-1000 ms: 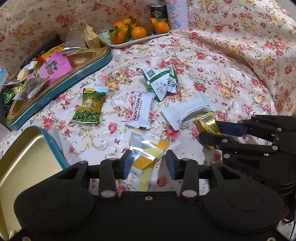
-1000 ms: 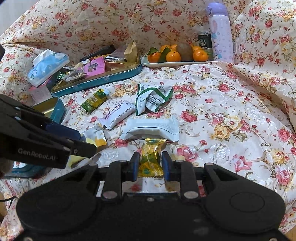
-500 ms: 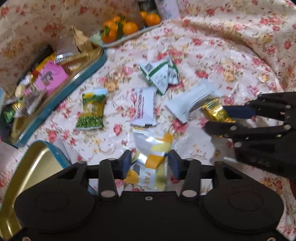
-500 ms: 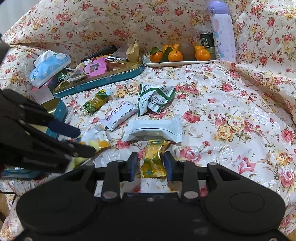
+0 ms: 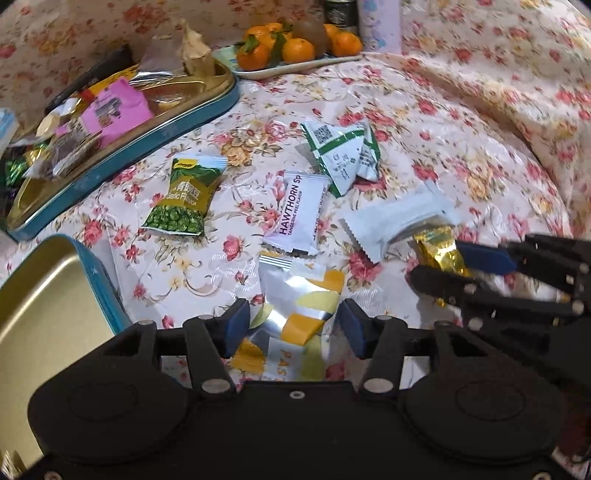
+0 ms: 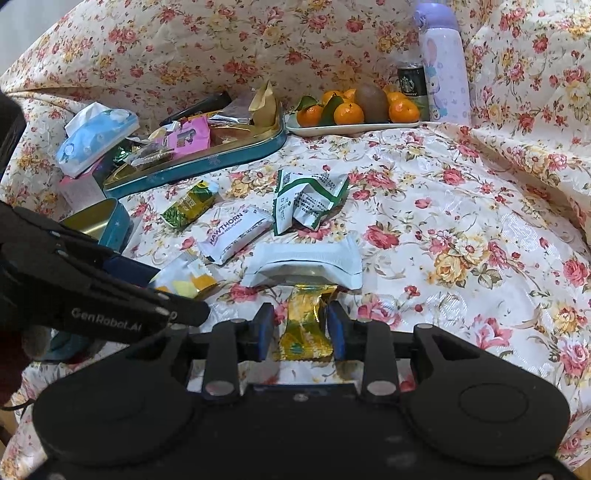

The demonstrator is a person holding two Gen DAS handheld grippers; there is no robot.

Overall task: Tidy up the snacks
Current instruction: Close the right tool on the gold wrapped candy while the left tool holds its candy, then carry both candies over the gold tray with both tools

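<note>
Floral cloth [image 6: 461,206]: 6 loose snack pkts [image 5: 300,212].

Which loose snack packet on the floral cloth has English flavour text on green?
The green pea packet, printed "Garlic Flavor"; the white neighbour reads "Hawthorn" on white.

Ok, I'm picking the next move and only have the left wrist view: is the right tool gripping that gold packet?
Observer: It seems not. The gold packet lies flat on the cloth between the right tool's pads; its jaws have just been opening.
Operator: What lies left of the long tin?
Observer: A blue tissue pack, one tissue poking out.
Operator: Is the bottle capped?
Observer: Yes, it stands upright with a purple cap on.
</note>
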